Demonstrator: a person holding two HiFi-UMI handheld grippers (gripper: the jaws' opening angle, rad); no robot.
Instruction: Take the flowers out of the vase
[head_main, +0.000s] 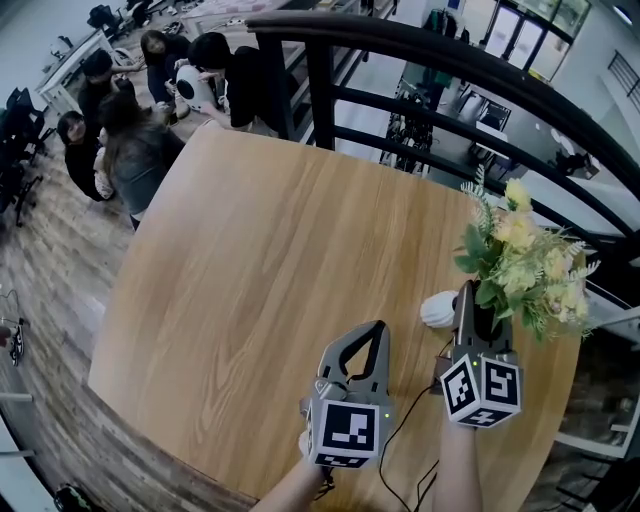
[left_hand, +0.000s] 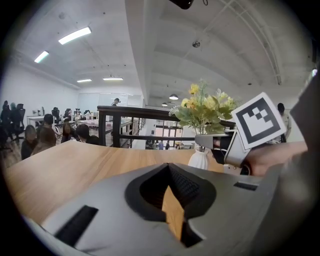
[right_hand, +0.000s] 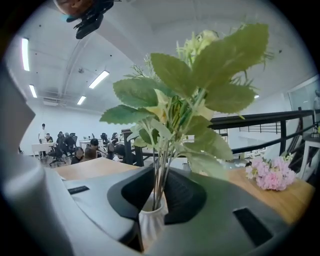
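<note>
A bunch of yellow and green artificial flowers (head_main: 520, 255) stands in a small white vase (head_main: 437, 309) near the right edge of the wooden table (head_main: 250, 270). My right gripper (head_main: 469, 295) reaches level into the bunch just above the vase neck. In the right gripper view its pads close on the thin green stems (right_hand: 159, 186) over the vase (right_hand: 150, 225). My left gripper (head_main: 377, 328) hovers over the table to the left of the vase, shut and empty. The left gripper view shows the flowers (left_hand: 202, 107) and vase (left_hand: 199, 160) ahead at the right.
A pink flower bunch (right_hand: 270, 175) lies on the table beyond the vase. A black railing (head_main: 420, 55) runs behind the table's far edge. Several people (head_main: 130, 120) sit on a lower floor at the back left. A cable (head_main: 400, 440) trails between my hands.
</note>
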